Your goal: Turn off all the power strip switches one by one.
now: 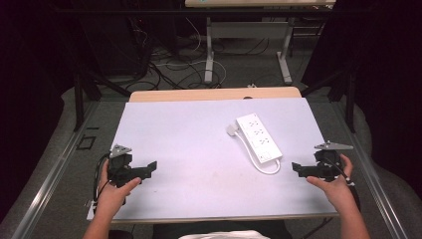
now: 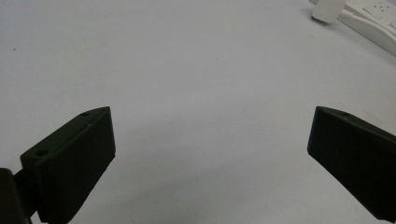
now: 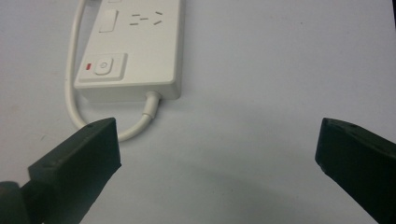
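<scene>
High view: power strip (image 1: pixel 258 137) lies right of centre on the white table (image 1: pixel 189 149), its plug (image 1: pixel 232 129) just beside it.
Both jaw pairs spread, empty. Advance right gripper (image 1: pixel 298 169) squarely toward the near end; keep left gripper (image 1: pixel 149 167) clear of the cable (image 1: pixel 268 168).

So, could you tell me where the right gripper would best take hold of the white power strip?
Probably across the switch end of the power strip, the end nearest the right gripper. It lies flat, with long, straight, parallel sides that the open jaws could likely span. Come from the cord end, jaws either side of the body, clear of the cord looping along one side.
</scene>
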`<state>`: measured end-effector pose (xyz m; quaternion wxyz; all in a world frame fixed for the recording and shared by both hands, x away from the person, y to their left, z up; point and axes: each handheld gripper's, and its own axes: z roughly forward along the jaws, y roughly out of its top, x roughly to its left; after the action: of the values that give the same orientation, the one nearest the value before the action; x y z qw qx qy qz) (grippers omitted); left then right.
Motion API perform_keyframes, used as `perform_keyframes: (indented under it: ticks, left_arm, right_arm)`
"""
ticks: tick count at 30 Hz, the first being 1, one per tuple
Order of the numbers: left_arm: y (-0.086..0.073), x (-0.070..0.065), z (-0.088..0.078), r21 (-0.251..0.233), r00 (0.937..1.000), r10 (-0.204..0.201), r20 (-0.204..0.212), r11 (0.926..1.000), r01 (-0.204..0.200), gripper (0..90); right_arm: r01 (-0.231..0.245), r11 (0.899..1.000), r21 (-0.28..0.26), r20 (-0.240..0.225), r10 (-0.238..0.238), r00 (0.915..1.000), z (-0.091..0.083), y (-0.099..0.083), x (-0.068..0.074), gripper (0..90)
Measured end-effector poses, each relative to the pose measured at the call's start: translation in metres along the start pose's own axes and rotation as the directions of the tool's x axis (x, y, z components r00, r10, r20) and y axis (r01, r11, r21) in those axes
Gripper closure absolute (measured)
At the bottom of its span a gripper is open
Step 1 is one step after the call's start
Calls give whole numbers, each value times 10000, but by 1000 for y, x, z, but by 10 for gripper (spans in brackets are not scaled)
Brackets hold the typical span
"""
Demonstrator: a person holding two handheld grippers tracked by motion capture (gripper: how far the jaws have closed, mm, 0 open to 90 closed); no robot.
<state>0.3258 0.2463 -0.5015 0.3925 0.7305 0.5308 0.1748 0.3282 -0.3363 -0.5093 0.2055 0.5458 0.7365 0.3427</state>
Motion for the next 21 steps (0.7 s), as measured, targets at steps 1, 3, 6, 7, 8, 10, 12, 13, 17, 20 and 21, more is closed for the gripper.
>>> perform_keyframes:
  ticks: [1,3,6,7,8,10,12,13,17,20,21]
  left_arm:
    - [1,0,1,41,10000,-28,-43,10000,28,10]
    - [1,0,2,193,10000,-6,-69,9998,7,11]
    - [2,-2,5,159,9998,165,-65,9997,-164,12]
    - [1,-3,5,99,9998,196,-69,9998,-195,13]
    - [1,-4,4,153,9997,215,-69,9997,-214,14]
    - [1,-4,3,242,9997,235,-18,9994,-235,14]
    - [-1,-6,1,165,9997,242,-40,9996,-241,14]
    - [-1,-6,0,188,9996,293,-32,9994,-292,14]
    - [-4,-6,-3,188,9998,206,-63,9996,-205,19]
    - [-4,-5,-6,92,9999,111,-60,9999,-111,22]
    - [-4,-5,-6,11,10000,53,-61,10000,-53,22]
  right_arm:
    - [36,10000,0,-14,-36,10000,-2,1,2,0]
    - [190,9996,-191,-58,-191,9998,-5,4,6,0]
    - [452,9987,-236,-135,-455,9989,-6,7,9,36]
    - [518,9983,-279,-135,-522,9985,-5,7,10,45]
    - [510,9983,-285,-158,-515,9985,-4,8,11,60]
    - [494,9982,-334,-185,-500,9986,-2,9,10,98]
    - [465,9984,-309,-156,-470,9988,-2,10,12,154]
    - [506,9984,-253,-139,-509,9986,-1,11,13,155]
    - [618,9979,-171,-78,-620,9980,1,14,14,308]
    - [467,9987,-189,-361,-473,9982,1,17,15,381]
    - [418,9988,-243,-368,-426,9984,2,18,16,391]
